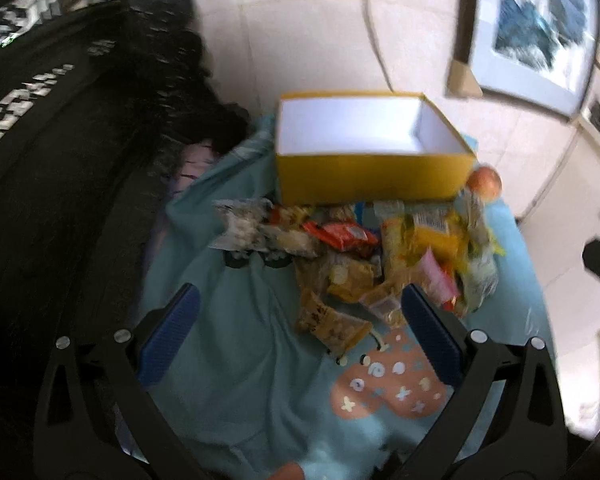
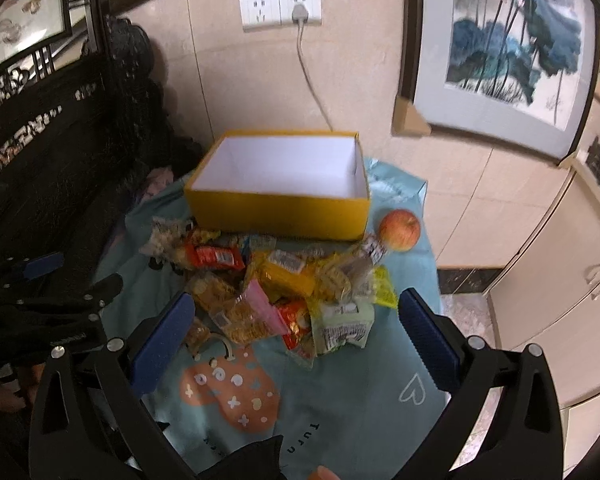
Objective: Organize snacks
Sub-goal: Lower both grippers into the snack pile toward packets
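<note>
Snacks point(image 2: 276, 292) heaped before yellow box point(image 2: 278, 210); cloth point(image 2: 340, 420) reads "Turn"; both grippers' jaws spread, empty.

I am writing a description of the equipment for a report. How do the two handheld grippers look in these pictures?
Both look alike. The left gripper and the right gripper each have a black plastic frame that forks into two arms with triangular cut-outs and round silver screw heads. Each arm ends in a flat blue ribbed pad. No cables or sleeves are visible; any markings are too blurred to read.

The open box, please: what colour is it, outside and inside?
Box: yellow outside, white inside; clearest in the right wrist view.
</note>
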